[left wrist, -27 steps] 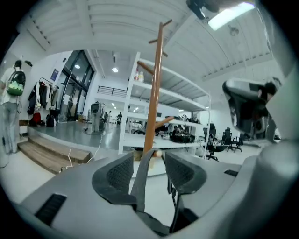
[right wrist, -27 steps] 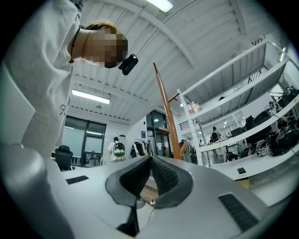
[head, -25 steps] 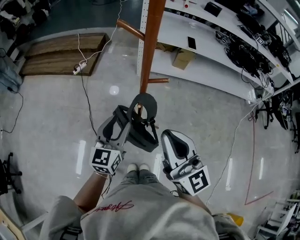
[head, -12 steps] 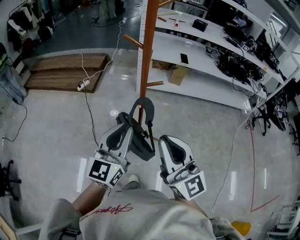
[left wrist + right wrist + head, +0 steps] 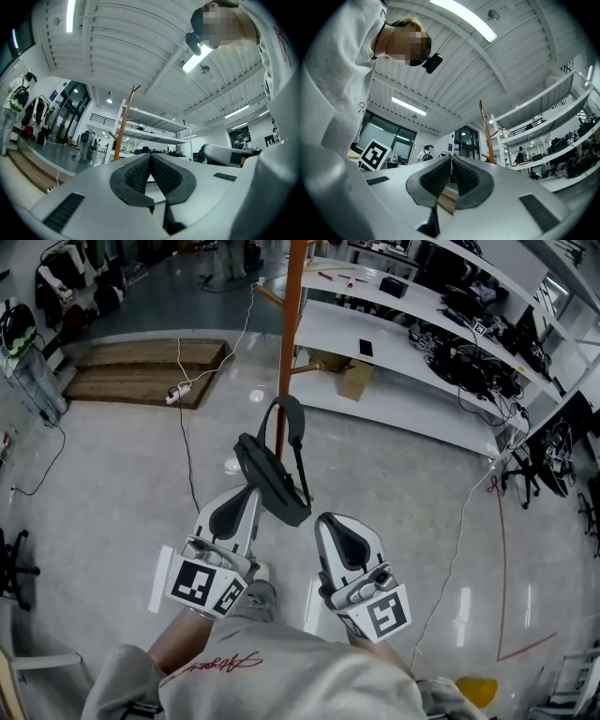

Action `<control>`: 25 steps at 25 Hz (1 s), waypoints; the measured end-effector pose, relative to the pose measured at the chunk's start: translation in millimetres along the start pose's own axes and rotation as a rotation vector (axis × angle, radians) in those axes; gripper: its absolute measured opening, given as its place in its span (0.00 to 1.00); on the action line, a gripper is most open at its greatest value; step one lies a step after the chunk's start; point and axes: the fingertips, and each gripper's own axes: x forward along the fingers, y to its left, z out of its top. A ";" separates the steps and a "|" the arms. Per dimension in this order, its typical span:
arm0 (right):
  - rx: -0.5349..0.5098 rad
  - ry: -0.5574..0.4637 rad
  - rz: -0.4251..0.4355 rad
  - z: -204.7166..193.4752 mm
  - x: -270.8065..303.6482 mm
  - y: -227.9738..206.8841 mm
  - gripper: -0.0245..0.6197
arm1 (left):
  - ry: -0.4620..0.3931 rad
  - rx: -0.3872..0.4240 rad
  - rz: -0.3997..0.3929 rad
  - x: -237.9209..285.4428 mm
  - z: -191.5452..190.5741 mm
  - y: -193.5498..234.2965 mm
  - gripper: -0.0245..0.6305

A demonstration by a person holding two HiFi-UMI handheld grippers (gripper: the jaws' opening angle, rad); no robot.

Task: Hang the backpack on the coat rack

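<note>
The black backpack point(image 5: 272, 479) hangs against the orange-brown coat rack pole point(image 5: 289, 324), its top loop point(image 5: 287, 414) up by the pole; the peg that bears it is hidden. My left gripper point(image 5: 246, 495) sits just below and left of the bag, shut, with nothing between its pads point(image 5: 140, 173). To its right, my right gripper point(image 5: 336, 523) is shut too and holds nothing. In the left gripper view the rack point(image 5: 123, 125) stands a little way off beyond the left gripper point(image 5: 150, 157). The right gripper view shows the rack point(image 5: 484, 131) behind the right gripper point(image 5: 451, 159).
Long white shelves point(image 5: 403, 343) with black gear run behind the rack, and a cardboard box point(image 5: 354, 381) sits under them. A wooden pallet point(image 5: 141, 367) lies at the back left. Cables point(image 5: 183, 442) trail over the shiny floor. The person's grey top fills the lower edge.
Both grippers have pulled back from the rack toward the person. The left jaws, open beside the backpack a second ago, have closed empty. The backpack stays hanging on the rack.
</note>
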 end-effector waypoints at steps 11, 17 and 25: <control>-0.008 0.026 -0.022 26.7 -47.4 56.7 0.07 | 0.025 -0.044 -0.019 -71.6 15.9 -45.2 0.06; -0.011 0.028 -0.033 26.8 -43.7 75.4 0.08 | 0.032 -0.062 -0.017 -91.9 20.2 -36.7 0.06; -0.018 0.039 -0.019 27.3 -39.2 98.3 0.07 | 0.050 -0.078 -0.048 -105.4 16.4 -39.4 0.06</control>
